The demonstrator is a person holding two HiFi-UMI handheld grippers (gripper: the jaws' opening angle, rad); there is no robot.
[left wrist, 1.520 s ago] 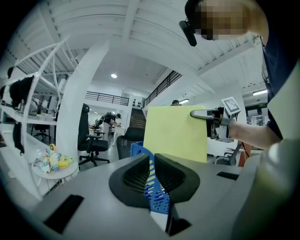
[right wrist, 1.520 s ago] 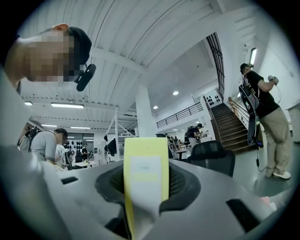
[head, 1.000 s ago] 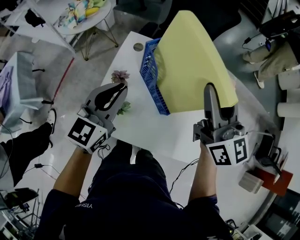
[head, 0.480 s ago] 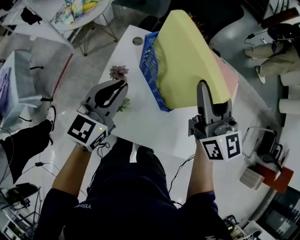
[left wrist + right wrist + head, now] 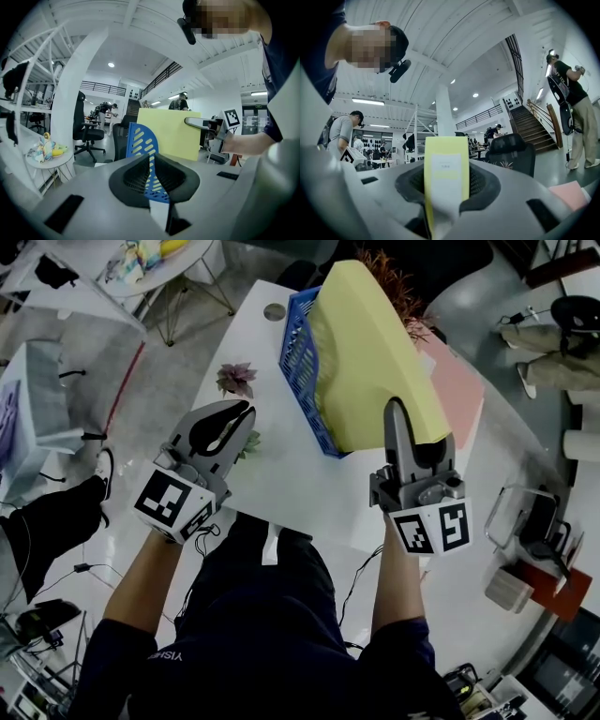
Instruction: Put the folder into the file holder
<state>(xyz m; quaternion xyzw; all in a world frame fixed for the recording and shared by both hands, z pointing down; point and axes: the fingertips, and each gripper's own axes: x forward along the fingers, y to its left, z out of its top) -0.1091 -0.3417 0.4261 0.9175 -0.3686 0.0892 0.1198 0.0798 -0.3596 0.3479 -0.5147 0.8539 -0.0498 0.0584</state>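
The right gripper (image 5: 397, 427) is clamped on the near edge of the upright yellow folder (image 5: 375, 343). The folder's long axis runs far-left, with its lower corner already over the blue file holder (image 5: 300, 381). The left gripper (image 5: 246, 412), jaws together and empty, hovers near-left of the holder.

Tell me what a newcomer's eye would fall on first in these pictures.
The big yellow folder dominates, held upright above the white table with its near edge clamped in the jaws of the right gripper. Its far end reaches the blue file holder standing on the table just left of it. The left gripper hovers empty near the table's left edge.
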